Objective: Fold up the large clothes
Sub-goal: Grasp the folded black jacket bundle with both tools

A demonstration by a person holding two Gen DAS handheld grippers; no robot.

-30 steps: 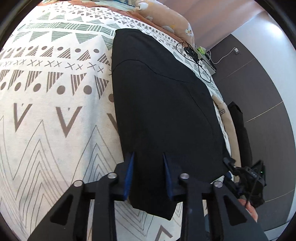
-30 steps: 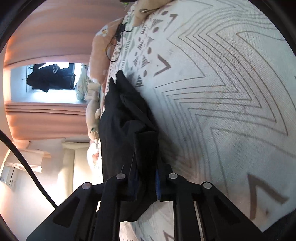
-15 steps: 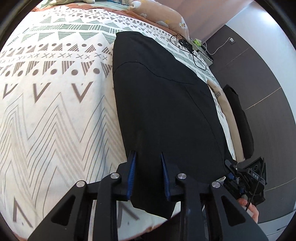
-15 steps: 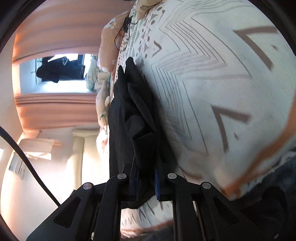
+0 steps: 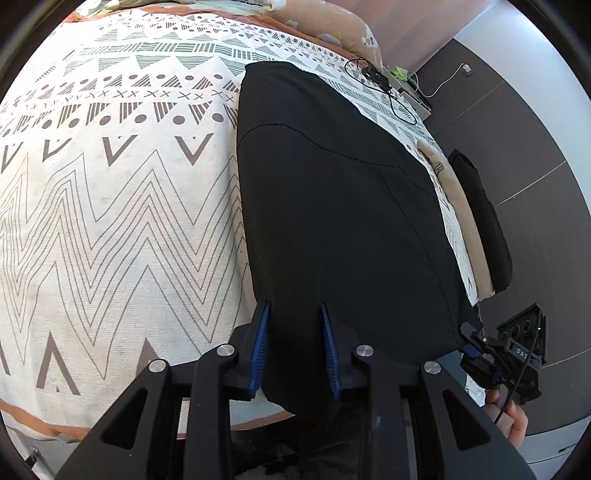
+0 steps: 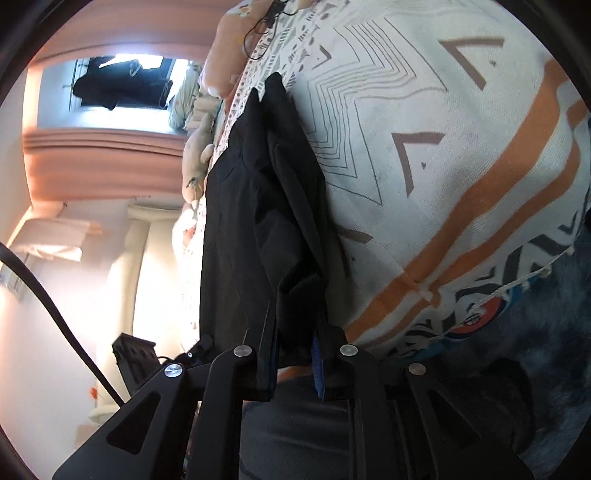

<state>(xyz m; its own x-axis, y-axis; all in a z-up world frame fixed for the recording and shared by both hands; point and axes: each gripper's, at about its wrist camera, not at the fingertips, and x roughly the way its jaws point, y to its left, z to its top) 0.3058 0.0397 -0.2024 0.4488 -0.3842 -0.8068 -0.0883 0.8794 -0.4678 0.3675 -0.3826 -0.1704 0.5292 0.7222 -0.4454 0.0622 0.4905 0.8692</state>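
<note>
Patterned bedspread (image 5: 110, 221) — black garment (image 5: 332, 221) overhanging near edge — bare left.

Both grippers have drawn the black garment (image 5: 332, 206) back; its near hem now overhangs the bedspread (image 5: 110, 229) edge.

A home bedroom. A bed with a zigzag-patterned bedspread (image 5: 110, 221) fills the left wrist view, with a peach pillow (image 5: 325, 26) at 12 o'clock and a charger cable (image 5: 443, 83) plugged into the dark wall at 1 o'clock. In the right wrist view, pink curtains (image 6: 103, 155) frame a window (image 6: 122, 85) at 10 o'clock.
</note>
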